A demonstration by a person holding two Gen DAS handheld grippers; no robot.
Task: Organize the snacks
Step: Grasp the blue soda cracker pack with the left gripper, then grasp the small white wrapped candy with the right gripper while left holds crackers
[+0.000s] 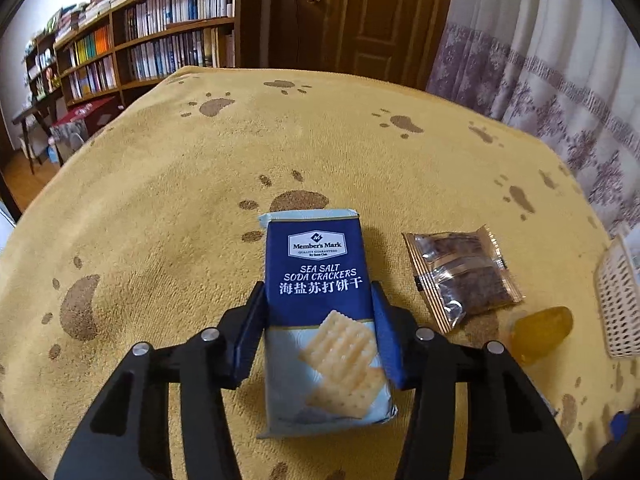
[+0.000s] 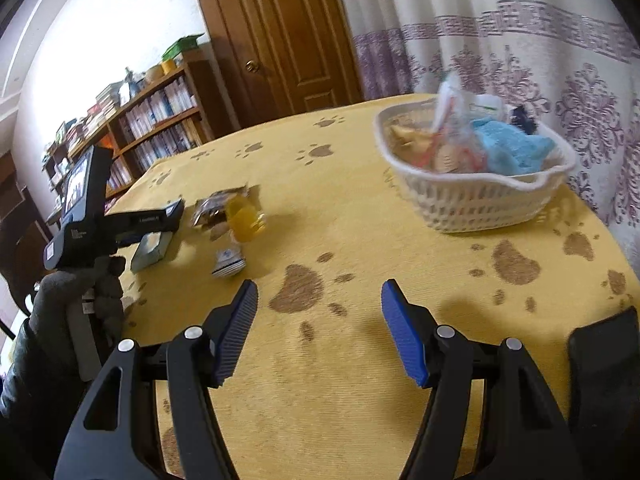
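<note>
My left gripper is shut on a blue and white pack of sea salt soda crackers, one pad on each long side. The pack also shows in the right wrist view, low over the yellow paw-print cloth. A clear brown snack packet and a yellow jelly cup lie to its right. My right gripper is open and empty above the cloth. A white woven basket with several snacks stands at the far right.
A small blue and white packet lies near the jelly cup. A dark flat object lies at the right table edge. Bookshelves, a wooden door and a curtain lie beyond the table.
</note>
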